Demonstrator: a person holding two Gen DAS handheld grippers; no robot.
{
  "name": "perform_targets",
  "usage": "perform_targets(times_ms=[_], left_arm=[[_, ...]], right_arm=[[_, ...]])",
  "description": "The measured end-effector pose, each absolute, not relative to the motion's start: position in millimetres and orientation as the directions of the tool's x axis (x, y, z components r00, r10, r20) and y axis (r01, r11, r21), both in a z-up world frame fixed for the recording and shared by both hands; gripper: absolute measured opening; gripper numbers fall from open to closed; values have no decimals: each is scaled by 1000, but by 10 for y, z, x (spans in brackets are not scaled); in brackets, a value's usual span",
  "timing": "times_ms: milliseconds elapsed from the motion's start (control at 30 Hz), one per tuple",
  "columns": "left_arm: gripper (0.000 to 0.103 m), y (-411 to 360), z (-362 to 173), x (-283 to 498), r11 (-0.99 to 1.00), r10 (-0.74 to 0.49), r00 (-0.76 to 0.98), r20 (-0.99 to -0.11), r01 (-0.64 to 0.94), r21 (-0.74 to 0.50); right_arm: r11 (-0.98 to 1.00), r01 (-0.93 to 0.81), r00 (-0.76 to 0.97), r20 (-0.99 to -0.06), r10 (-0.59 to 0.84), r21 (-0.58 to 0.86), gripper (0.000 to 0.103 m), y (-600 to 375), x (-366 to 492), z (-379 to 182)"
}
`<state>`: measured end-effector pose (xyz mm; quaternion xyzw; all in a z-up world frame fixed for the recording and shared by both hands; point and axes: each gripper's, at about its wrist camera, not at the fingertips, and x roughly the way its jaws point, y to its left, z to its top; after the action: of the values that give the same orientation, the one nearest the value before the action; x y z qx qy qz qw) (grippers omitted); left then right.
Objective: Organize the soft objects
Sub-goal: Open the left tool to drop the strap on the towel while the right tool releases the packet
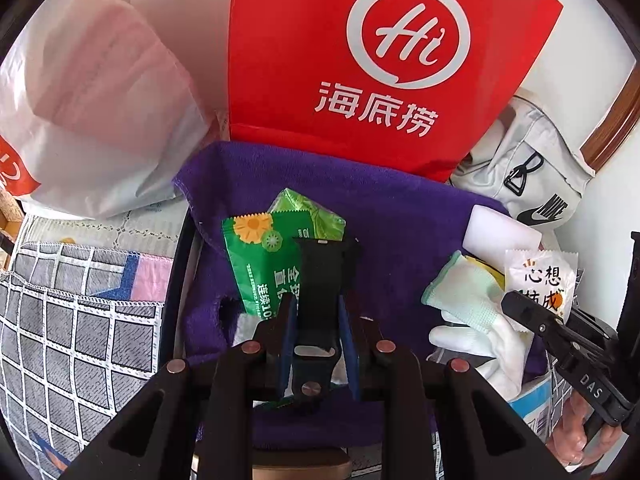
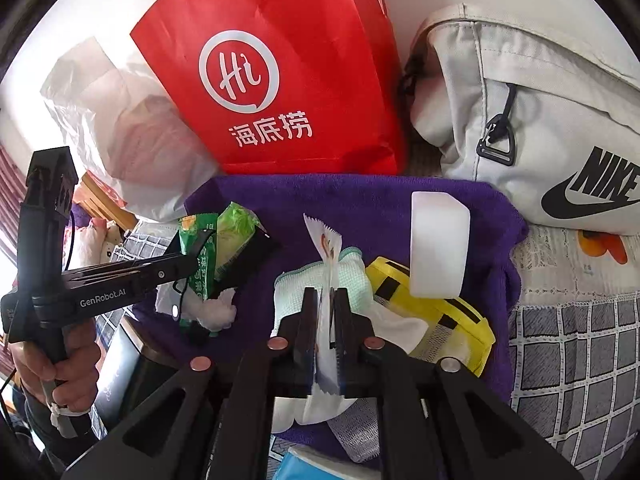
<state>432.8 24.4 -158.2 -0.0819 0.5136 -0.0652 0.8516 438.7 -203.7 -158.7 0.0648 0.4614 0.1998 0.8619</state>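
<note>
**Both grippers loaded over a half-filled purple cloth**

Left wrist view: Black jaws of the left gripper (image 1: 316, 308) stand nearly together, clamped on a flat black strap-like piece (image 1: 320, 280) that rises between the blue pads. It hangs over the purple towel (image 1: 400, 216), just above a green snack packet (image 1: 260, 264) and a second, paler green packet (image 1: 308, 212) already lying there. To the right on the same towel rest a white glove (image 1: 464, 300) and a white foam block (image 1: 500, 232). The right gripper (image 1: 520, 308) enters from the right edge, carrying a white sachet (image 1: 540, 276) with printed characters. Judging by the pile, several soft items are gathered and two are not yet set down.

Right wrist view: Right-hand jaws pinch the white sachet edge-on, narrowly parted around its thin body, above the glove and a yellow pouch (image 2: 440, 320). The foam block stands upright just beyond the pouch. Crumpled white tissue (image 2: 216, 312) lies near the left gripper and the green packets. Behind the towel crowd a red paper bag (image 2: 280, 80), a translucent plastic bag (image 2: 120, 120) and a grey sports bag (image 2: 540, 120), hemming in the far edge. Free towel remains mainly in the centre, so placement looks tight between the two clusters.
</note>
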Motion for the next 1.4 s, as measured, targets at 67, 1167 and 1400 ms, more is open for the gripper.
perform_targets(times_ms=[67, 1167, 1400], left_arm=[[21, 234, -1587, 4322, 978, -198, 464, -863, 29, -208], [27, 263, -1415, 4243, 969, -230, 460, -858, 25, -246], [45, 214, -1177, 4106, 976, -207, 489, -847, 40, -216]], right_arm=[[916, -289, 501, -772, 392, 278, 29, -2031, 4375, -1586], [943, -299, 670, -671, 317, 147, 69, -2070, 4132, -1127], [957, -243, 683, -674, 283, 155, 69, -2111, 3971, -927]])
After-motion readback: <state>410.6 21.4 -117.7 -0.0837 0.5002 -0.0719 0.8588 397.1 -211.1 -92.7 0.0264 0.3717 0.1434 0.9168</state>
